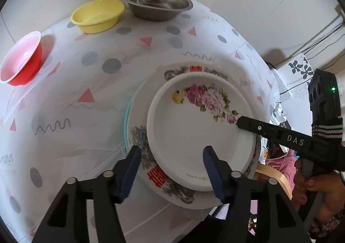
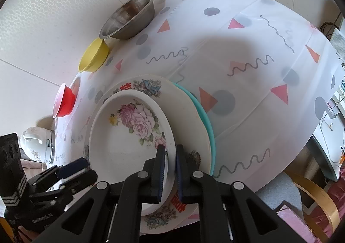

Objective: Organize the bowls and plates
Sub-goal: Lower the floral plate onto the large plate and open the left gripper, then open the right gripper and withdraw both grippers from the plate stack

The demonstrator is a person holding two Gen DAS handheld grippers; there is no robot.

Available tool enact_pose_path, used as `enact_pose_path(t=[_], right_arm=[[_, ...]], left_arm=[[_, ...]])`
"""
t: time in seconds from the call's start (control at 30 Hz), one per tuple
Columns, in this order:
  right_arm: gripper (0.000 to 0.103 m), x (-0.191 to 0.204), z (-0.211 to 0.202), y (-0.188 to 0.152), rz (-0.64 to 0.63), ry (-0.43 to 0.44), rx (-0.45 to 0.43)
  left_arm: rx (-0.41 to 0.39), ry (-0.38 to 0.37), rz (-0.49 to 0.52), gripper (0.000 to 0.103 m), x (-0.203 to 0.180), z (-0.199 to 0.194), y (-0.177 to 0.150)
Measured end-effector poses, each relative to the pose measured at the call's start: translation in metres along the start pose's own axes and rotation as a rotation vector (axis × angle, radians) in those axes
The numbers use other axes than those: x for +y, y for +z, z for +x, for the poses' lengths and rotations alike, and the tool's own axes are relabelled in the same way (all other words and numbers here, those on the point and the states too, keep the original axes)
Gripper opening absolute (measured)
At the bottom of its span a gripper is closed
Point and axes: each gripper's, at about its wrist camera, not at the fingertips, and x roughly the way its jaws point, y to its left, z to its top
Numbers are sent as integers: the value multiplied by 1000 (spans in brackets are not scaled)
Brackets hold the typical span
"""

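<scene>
A white rose-print plate (image 1: 194,135) lies on top of a larger plate with red characters (image 1: 157,176), which rests on a teal plate (image 2: 207,122). My right gripper (image 2: 171,156) is shut on the rim of the rose plate (image 2: 129,135); its finger shows in the left wrist view (image 1: 258,128). My left gripper (image 1: 172,163) is open and empty, hovering just over the near edge of the stack. A red bowl (image 1: 23,59), a yellow bowl (image 1: 99,14) and a steel bowl (image 1: 157,3) stand along the far edge.
The table (image 1: 75,118) has a white patterned cloth and meets a wall behind the bowls. A white kettle (image 2: 36,143) stands past the left end. A wooden chair (image 2: 319,199) and cables are off the right side.
</scene>
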Motion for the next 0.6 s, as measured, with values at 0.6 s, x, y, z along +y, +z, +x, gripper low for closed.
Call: enact_pose_path(t=[0.6], right_arm=[[16, 51, 15, -4, -343, -275, 41]], left_arm=[[-24, 44, -74, 70, 21, -7, -1]])
